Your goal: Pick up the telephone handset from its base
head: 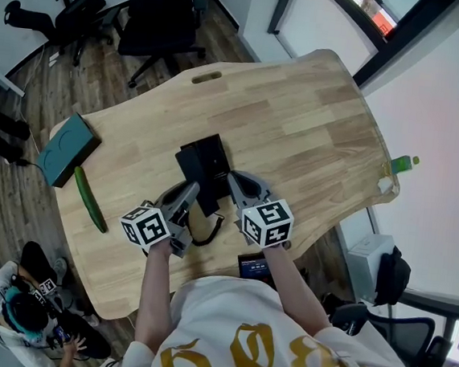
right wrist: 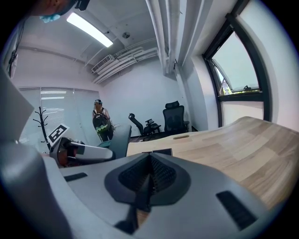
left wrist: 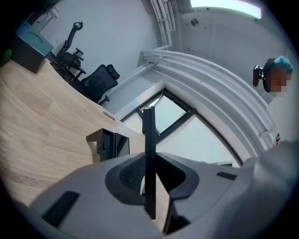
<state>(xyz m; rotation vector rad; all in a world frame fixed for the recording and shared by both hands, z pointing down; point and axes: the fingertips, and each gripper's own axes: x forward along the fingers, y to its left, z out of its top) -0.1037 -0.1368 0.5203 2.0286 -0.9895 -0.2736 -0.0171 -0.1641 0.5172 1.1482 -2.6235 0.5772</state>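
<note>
Pinching the slim black telephone handset (left wrist: 149,135) edge-on in my barely parted left claw (left wrist: 150,179), mid-frame near its black base (left wrist: 107,145) on the wooden surface (left wrist: 42,135), I risk it twisting loose or its coiled cord (head: 211,233) dragging the base; my right claw (right wrist: 149,179) is closed, empty.

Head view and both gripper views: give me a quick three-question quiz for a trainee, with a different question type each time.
1. True or false: the right gripper holds the handset.
2. Which lies nearest the cucumber? A teal box; B phone base; C green bottle.
3. Fill in: the left gripper is shut on the ____.
Key: 1 false, its jaws are together with nothing between them; 2 A; 3 handset.
</note>
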